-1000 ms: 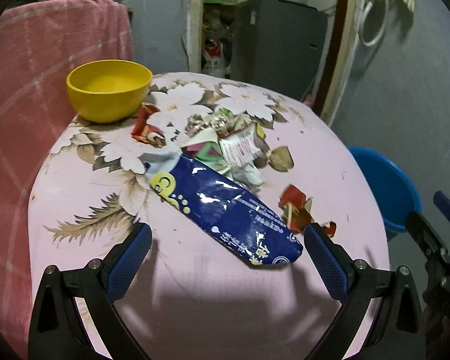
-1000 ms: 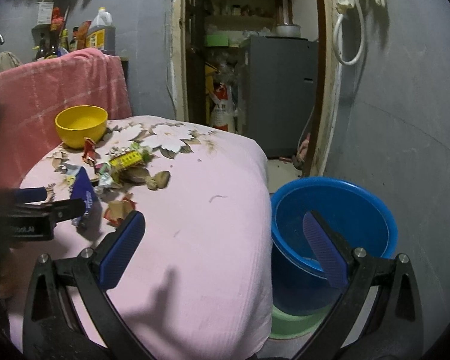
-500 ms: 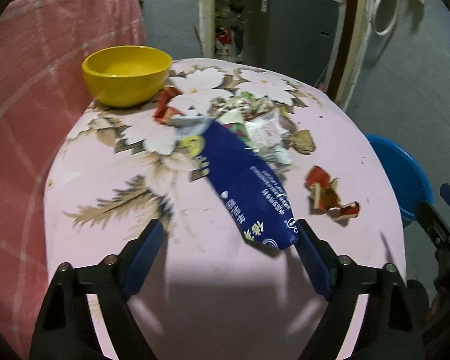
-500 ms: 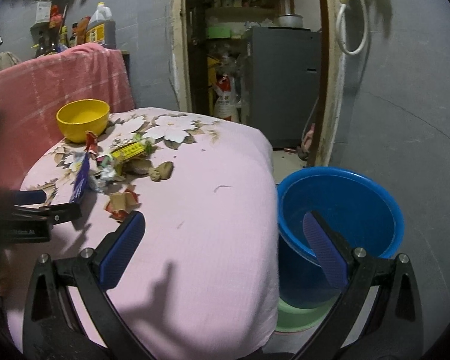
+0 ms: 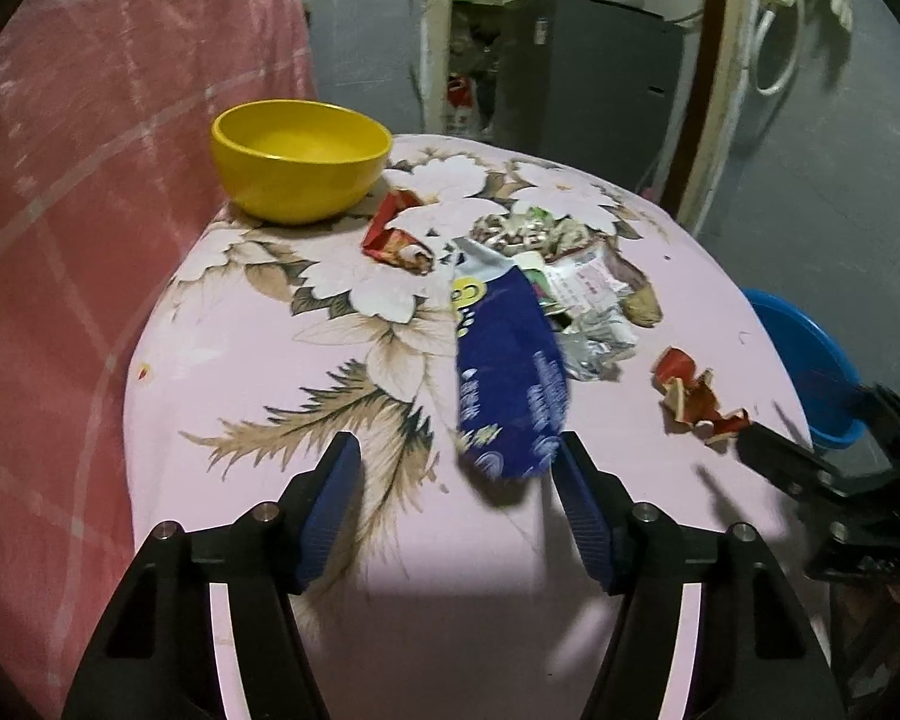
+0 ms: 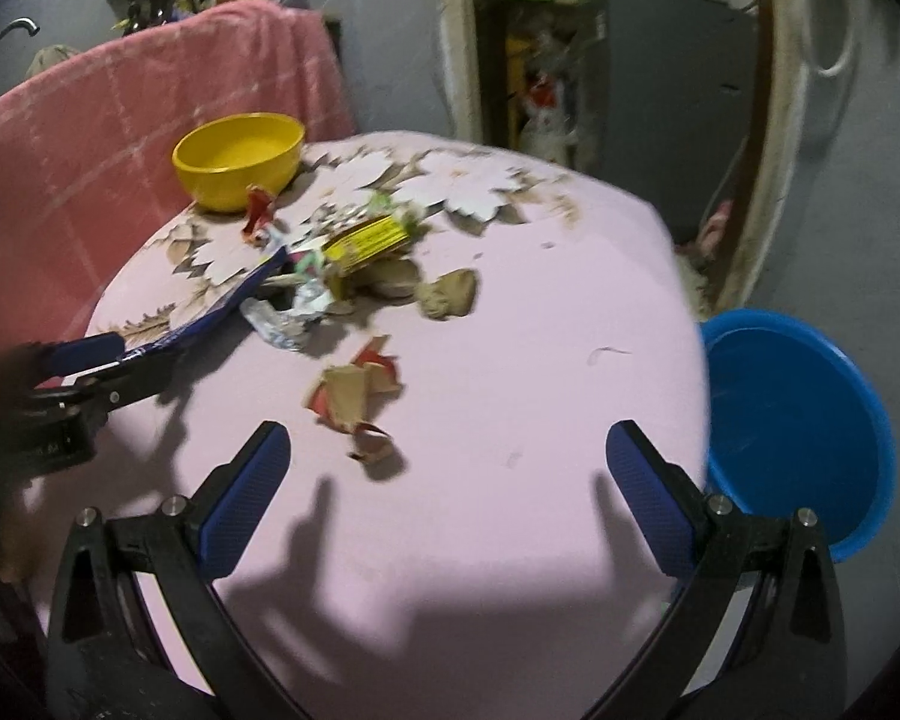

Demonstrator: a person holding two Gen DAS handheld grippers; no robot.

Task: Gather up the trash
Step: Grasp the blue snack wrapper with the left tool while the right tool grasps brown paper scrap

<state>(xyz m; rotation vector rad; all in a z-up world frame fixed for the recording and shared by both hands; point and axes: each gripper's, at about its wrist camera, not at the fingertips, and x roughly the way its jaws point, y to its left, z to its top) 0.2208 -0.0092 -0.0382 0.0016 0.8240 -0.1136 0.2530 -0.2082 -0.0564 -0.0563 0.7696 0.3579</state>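
A long dark blue snack wrapper (image 5: pixel 507 372) lies on the pink floral tablecloth (image 5: pixel 240 360), its near end between the fingers of my open left gripper (image 5: pixel 459 480), close to the right finger. It also shows in the right wrist view (image 6: pixel 222 306). A pile of crumpled wrappers (image 5: pixel 570 276) lies behind it. Torn red and tan scraps (image 6: pixel 354 393) lie just beyond my open, empty right gripper (image 6: pixel 447 468), which hovers over the table. They also show in the left wrist view (image 5: pixel 690 396).
A yellow bowl (image 5: pixel 300 159) stands at the table's far left. A blue bucket (image 6: pixel 792 420) sits on the floor beside the table's right edge. A pink towel (image 5: pixel 60 240) hangs on the left. A doorway and grey cabinet (image 5: pixel 588 78) are behind.
My left gripper has moved in on the blue wrapper and its jaws have narrowed around its near end. My right gripper has swung left from the bucket to over the table scraps.
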